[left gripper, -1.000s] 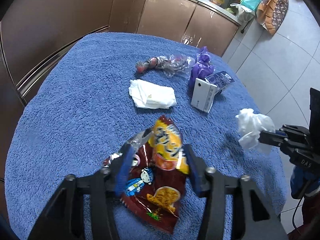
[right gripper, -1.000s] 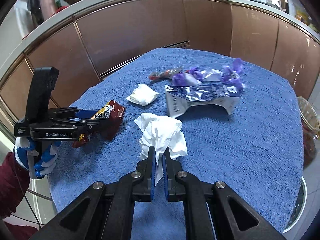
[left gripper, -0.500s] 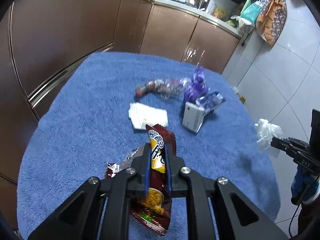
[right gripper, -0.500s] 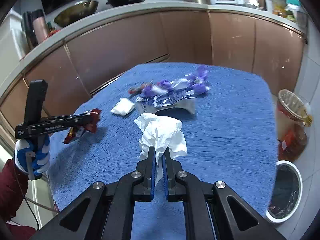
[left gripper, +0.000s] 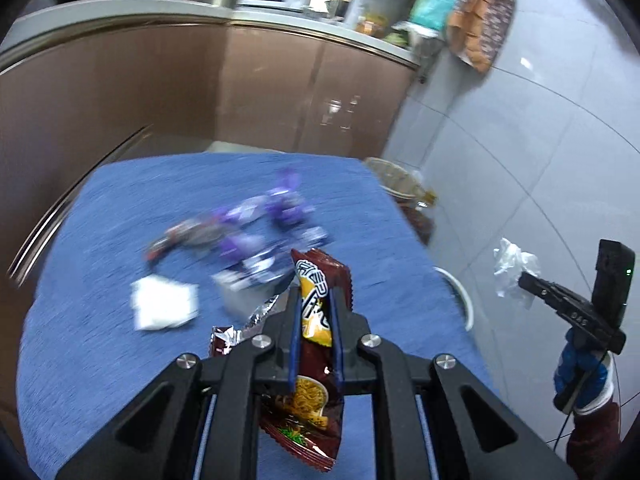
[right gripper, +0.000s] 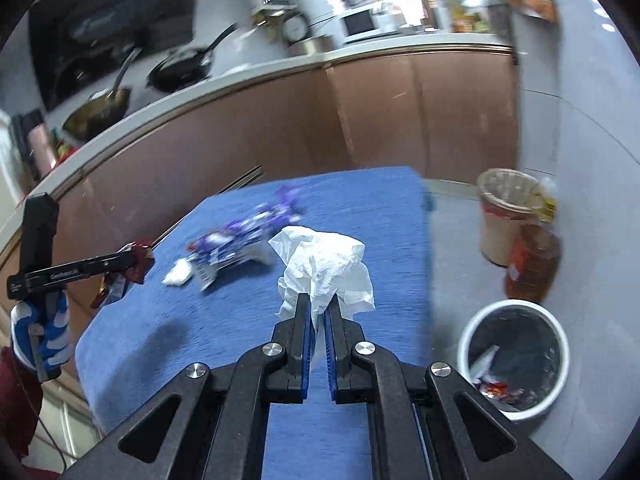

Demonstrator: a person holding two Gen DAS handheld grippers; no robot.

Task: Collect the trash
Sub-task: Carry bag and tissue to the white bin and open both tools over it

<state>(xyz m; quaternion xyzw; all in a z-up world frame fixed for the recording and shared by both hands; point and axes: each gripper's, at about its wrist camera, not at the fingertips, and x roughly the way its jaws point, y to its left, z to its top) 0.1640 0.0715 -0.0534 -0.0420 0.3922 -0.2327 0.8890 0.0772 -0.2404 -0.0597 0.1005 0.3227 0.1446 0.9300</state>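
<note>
My left gripper (left gripper: 315, 300) is shut on a dark red and yellow snack bag (left gripper: 320, 280) and holds it above the blue-towelled table (left gripper: 100, 360). My right gripper (right gripper: 317, 304) is shut on a crumpled white tissue (right gripper: 324, 264), held over the table's right side. The right gripper with the tissue (left gripper: 514, 268) also shows at the right of the left wrist view. A white bin (right gripper: 514, 356) with a black liner stands on the floor to the right. On the table lie a folded white tissue (left gripper: 164, 300), purple wrappers (left gripper: 280, 208) and a blue-white carton (right gripper: 236, 252).
Brown kitchen cabinets (right gripper: 360, 120) stand behind the table. On the floor by the table's far right corner are a beige bin (right gripper: 504, 216) and an oil bottle (right gripper: 532, 260). The tiled floor (left gripper: 540, 140) lies to the right.
My left gripper closed on the snack bag and lifted it off the table. Both grippers rose and swung right; the white bin has come into the right wrist view.
</note>
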